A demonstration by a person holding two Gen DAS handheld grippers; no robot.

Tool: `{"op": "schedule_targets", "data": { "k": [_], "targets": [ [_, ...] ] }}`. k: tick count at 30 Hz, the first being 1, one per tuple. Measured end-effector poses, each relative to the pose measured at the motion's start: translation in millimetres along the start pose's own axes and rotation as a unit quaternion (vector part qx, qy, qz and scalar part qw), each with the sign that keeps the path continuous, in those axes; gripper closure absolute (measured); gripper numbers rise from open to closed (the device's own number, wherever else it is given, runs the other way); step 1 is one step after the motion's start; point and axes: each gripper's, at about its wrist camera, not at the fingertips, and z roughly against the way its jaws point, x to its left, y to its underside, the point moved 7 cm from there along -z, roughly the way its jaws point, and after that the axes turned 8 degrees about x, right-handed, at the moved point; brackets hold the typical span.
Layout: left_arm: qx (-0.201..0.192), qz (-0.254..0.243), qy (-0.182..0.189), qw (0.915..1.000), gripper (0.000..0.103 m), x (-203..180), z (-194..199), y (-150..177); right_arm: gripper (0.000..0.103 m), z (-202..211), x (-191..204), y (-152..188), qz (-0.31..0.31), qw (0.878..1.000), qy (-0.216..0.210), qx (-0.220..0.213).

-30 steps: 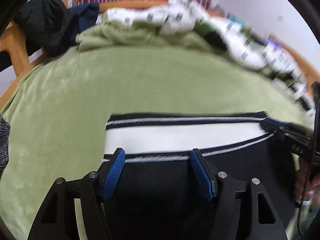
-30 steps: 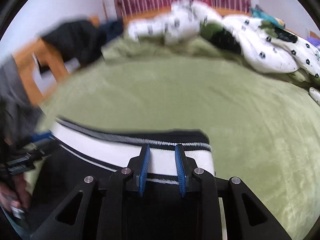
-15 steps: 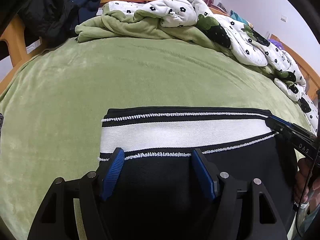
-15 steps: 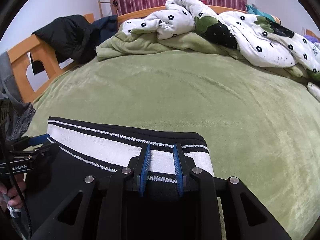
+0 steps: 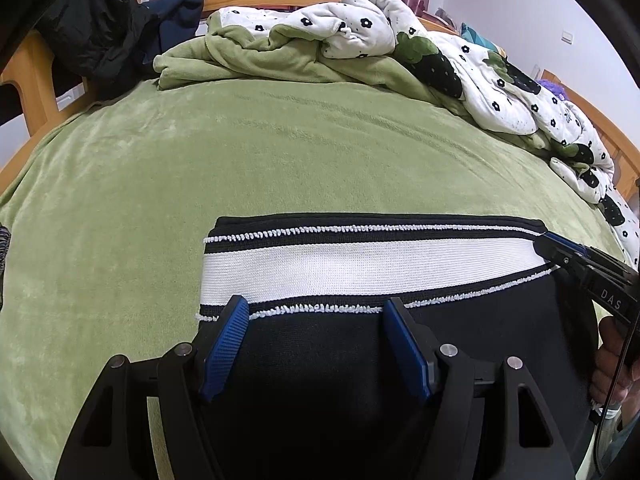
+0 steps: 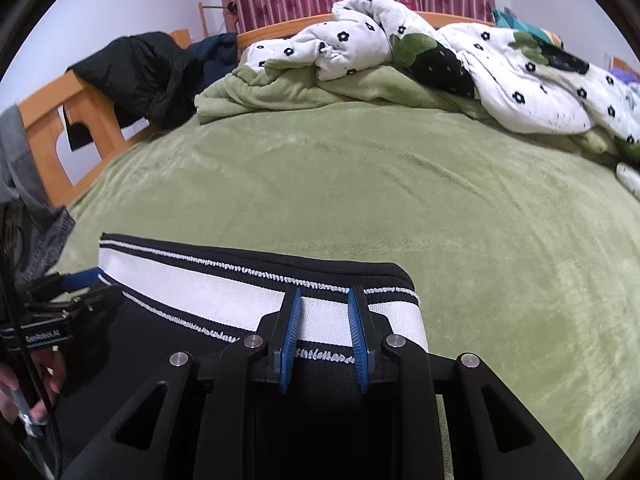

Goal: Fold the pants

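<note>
Folded black pants point(image 5: 360, 360) lie on the green bedspread point(image 5: 280, 160), filling the 6 o'clock part of both wrist views; the white waistband point(image 5: 360, 268) with its black-and-white trim runs across the far edge of the garment. Left gripper point(image 5: 316, 320): jaws spread wide above the black cloth just below the waistband, blue pads point(image 5: 224, 340) apart with nothing pinched between them. In this view the right gripper enters at 3 o'clock, its tip at the waistband's right end. Right gripper point(image 6: 324, 312): jaws narrow (a strip of waistband shows between the blue pads point(image 6: 290, 332)), but whether they press on the fabric cannot be told. The left gripper appears at 9 o'clock in the right wrist view, at the waistband's left end, with a hand point(image 6: 24, 392) below it. At 12 o'clock, a rumpled white flower-print quilt point(image 5: 400, 36) and a dark jacket point(image 5: 96, 28) on the wooden bed frame point(image 5: 36, 80).
</note>
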Motion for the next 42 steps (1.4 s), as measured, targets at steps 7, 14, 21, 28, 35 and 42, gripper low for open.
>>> {"op": "schedule_targets", "data": {
  "k": [7,14,21,28,35,42],
  "targets": [
    [0.001,0.0,0.0,1.0,0.034,-0.2,-0.3,1.6,0.078,0.1,-1.5,0.6,-0.008,1.0,-0.012,0.0],
    [0.002,0.002,0.002,1.0,0.033,0.3,-0.3,2.1,0.078,0.3,-2.1,0.3,-0.006,1.0,-0.009,-0.001],
    [0.009,0.008,0.004,0.9999,0.027,3.2,-0.8,0.2,0.078,0.0,-2.9,0.4,-0.007,1.0,-0.012,0.0],
    [0.039,0.035,0.021,0.9984,0.027,7.1,2.2,6.8,0.078,11.8,-6.9,1.6,-0.017,0.999,-0.021,0.025],
    [0.061,0.04,0.032,0.9968,0.027,1.7,23.3,38.2,0.067,45.1,3.2,45.3,-0.011,0.998,-0.008,0.054],
    [0.088,-0.021,0.074,0.9932,0.027,-4.7,69.9,100.1,0.067,85.3,8.7,105.2,-0.028,0.997,-0.006,0.075]
  ]
}}
